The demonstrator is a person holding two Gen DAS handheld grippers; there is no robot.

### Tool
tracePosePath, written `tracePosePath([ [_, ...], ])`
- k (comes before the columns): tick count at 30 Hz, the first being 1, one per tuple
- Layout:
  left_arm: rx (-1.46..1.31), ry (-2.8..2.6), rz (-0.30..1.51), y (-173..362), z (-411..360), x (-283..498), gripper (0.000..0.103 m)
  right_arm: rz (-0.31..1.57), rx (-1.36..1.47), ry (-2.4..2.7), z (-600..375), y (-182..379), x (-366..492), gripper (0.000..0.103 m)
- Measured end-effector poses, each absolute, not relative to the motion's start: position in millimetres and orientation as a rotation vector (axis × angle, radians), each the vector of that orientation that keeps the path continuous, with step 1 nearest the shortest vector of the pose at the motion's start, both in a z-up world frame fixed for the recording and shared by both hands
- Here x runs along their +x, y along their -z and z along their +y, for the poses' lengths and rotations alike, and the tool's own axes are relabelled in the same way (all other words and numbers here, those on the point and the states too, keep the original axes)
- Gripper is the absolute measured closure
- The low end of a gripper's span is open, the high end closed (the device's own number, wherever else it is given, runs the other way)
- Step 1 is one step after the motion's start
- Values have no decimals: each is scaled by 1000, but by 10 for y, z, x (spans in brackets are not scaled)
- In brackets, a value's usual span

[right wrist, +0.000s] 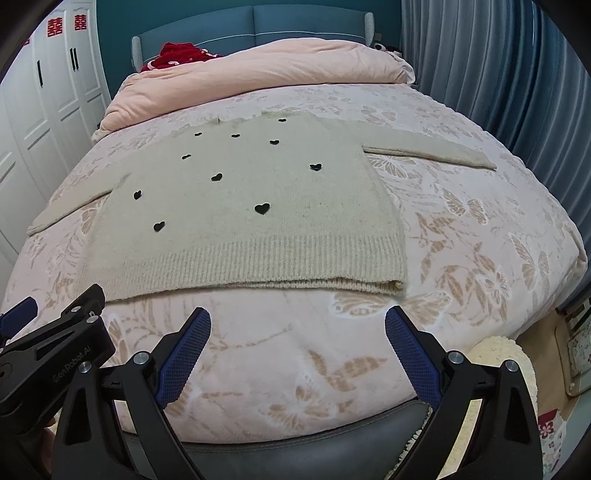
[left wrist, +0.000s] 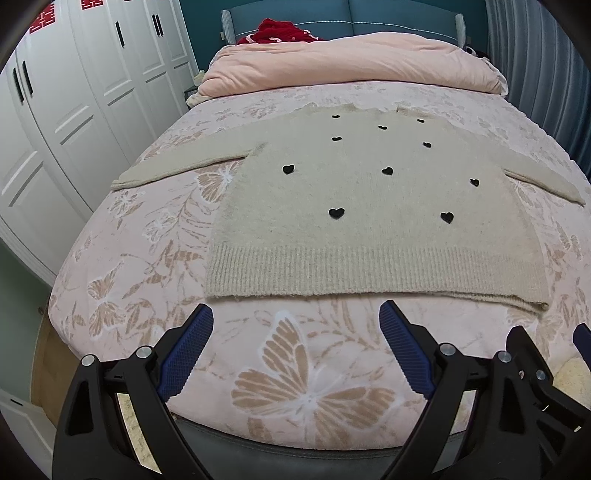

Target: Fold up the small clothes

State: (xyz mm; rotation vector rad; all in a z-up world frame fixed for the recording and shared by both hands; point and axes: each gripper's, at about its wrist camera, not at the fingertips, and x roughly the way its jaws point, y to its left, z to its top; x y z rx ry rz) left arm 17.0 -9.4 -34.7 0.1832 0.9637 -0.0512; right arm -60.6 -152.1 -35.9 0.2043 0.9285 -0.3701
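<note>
A beige knit sweater [left wrist: 369, 229] with several small black hearts lies flat on the bed, sleeves spread out to both sides, ribbed hem nearest me. In the right wrist view the same sweater [right wrist: 258, 229] sits left of centre. My left gripper [left wrist: 297, 314] is open just short of the hem, nothing between its blue pads. My right gripper [right wrist: 297, 319] is also open, hovering over the bedspread below the hem's right corner [right wrist: 395, 286]. The left gripper's black body [right wrist: 55, 343] shows at the lower left of the right wrist view.
The bed [left wrist: 295, 387] has a pink butterfly-print cover. A pink duvet [left wrist: 351, 62] is piled at the headboard with a red garment [left wrist: 277, 31] behind it. White wardrobes [left wrist: 74, 110] stand left, blue curtains [right wrist: 498, 74] right. A cream rug [right wrist: 495, 354] lies on the floor.
</note>
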Motion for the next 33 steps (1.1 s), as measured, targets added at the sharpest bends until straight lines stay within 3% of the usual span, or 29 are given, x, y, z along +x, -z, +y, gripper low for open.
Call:
tracePosePath([
  [11, 171, 54, 947, 331, -101, 149, 14, 933, 203, 357, -1549, 361, -595, 11],
  [16, 117, 58, 954, 340, 16, 208, 6, 940, 235, 271, -1907, 414, -422, 8],
  [26, 80, 12, 912, 459, 406, 505, 5, 827, 538, 517, -4630, 545, 427, 8],
  [33, 52, -7, 910, 660, 439, 743, 5, 733, 870, 678, -6311, 990, 910, 8],
])
